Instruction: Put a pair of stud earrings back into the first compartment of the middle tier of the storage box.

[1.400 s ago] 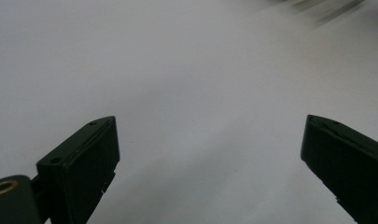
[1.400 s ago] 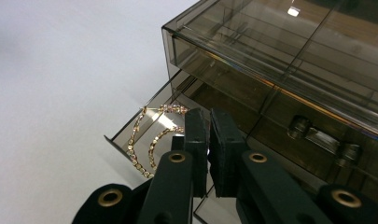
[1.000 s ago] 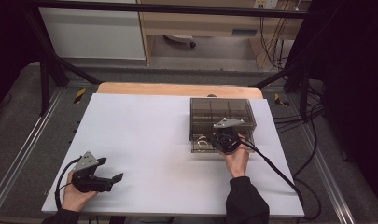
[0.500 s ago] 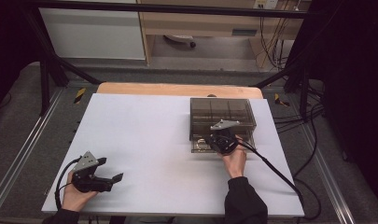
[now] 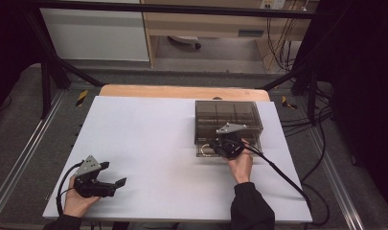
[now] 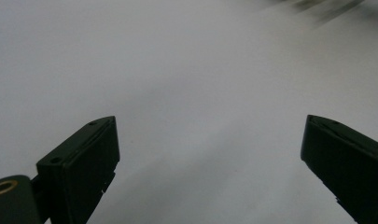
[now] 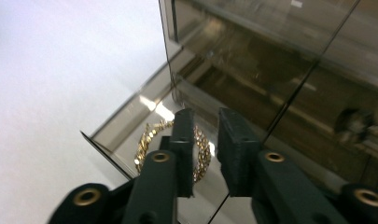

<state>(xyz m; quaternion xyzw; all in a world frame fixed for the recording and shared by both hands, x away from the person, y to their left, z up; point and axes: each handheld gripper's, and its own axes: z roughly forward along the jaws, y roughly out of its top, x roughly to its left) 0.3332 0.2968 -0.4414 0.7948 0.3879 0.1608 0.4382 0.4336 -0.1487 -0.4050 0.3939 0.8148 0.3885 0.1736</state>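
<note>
Hovering at the open front of a smoked-plastic drawer box (image 5: 228, 116), the right gripper (image 7: 206, 149) holds its jaws nearly closed, a narrow gap left between the pads, with nothing visibly clamped. In the right gripper view a gold chain bracelet (image 7: 151, 135) lies coiled on the floor of the pulled-out drawer tray (image 7: 113, 128), directly under and just left of the left jaw; whether the jaw tip touches the chain cannot be told. The tray's near edge sits just below the jaw tips, and the box's tinted front wall stands right behind them, with a vertical divider line running down to the right jaw.

In the high view the right gripper (image 5: 226, 146) rests at the near face of the box, the person's right hand (image 5: 241, 165) behind it and its cable trailing away toward the table's right edge.

The left gripper (image 5: 101, 183) lies well apart from the box, at the near left corner of the white table (image 5: 148, 139), held in the left hand (image 5: 76, 201). Its jaws stand wide open and empty; in the left gripper view, bare white tabletop (image 6: 191, 93) lies between and ahead of them.
</note>
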